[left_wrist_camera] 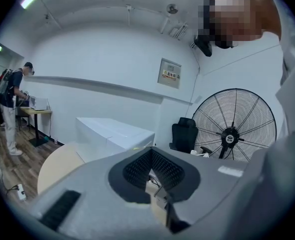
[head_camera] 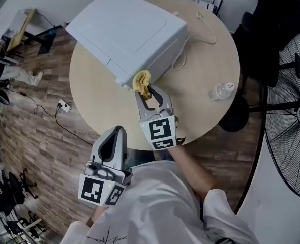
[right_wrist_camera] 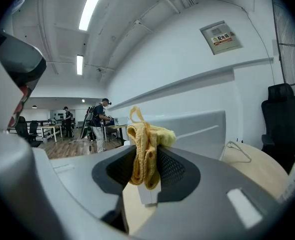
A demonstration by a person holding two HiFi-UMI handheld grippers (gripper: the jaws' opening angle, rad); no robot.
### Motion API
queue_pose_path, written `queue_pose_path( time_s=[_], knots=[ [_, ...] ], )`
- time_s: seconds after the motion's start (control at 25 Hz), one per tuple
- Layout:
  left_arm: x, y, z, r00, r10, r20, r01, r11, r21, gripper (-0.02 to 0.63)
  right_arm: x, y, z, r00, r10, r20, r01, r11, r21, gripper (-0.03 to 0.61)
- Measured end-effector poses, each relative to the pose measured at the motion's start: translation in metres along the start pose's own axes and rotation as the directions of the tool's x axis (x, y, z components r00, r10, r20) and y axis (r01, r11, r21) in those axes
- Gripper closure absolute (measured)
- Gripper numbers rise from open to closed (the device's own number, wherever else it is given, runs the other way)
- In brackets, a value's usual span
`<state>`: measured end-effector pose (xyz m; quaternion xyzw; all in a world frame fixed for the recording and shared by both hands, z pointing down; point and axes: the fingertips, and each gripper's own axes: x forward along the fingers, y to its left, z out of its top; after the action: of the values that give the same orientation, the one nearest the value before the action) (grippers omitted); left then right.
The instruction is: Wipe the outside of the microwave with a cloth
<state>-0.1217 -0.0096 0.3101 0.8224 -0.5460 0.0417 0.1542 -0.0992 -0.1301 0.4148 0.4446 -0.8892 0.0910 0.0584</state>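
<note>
I see the round table (head_camera: 201,85) with the white microwave (head_camera: 124,32) sitting on its far left part, and a big fan (head_camera: 292,116) standing off to the right. My right gripper (head_camera: 146,94) reaches over the table, fingers clamped on a bunched yellow cloth (right_wrist_camera: 145,154) that meets the microwave's near corner. My left gripper (head_camera: 117,133) hangs off the table's near edge, close to my body, fingers together with nothing between them. A small plastic bottle (head_camera: 222,90) lies near the right rim.
</note>
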Motion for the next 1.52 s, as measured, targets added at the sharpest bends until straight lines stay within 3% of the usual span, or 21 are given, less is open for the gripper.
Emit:
queue_pose_path(
  time_s=[0.72,1.04,1.52],
  knots=[
    [0.007,-0.014,-0.003,1.000,-0.025,0.001,0.025,1.000,-0.004,0.621,-0.019,0.025,-0.008,0.994,0.106,0.007,-0.106,0.994,0.024,0.453],
    [0.011,-0.018,-0.004,0.999,-0.036,-0.015,0.036,0.999,0.004,0.621,-0.030,-0.050,-0.017,0.996,-0.086,0.002,0.086,0.991,0.106,0.453],
    [0.016,-0.022,0.000,0.999,-0.036,-0.034,0.037,0.999,0.026,0.621,0.008,-0.167,-0.004,0.949,-0.312,0.043,0.309,0.949,0.067,0.453]
  ],
)
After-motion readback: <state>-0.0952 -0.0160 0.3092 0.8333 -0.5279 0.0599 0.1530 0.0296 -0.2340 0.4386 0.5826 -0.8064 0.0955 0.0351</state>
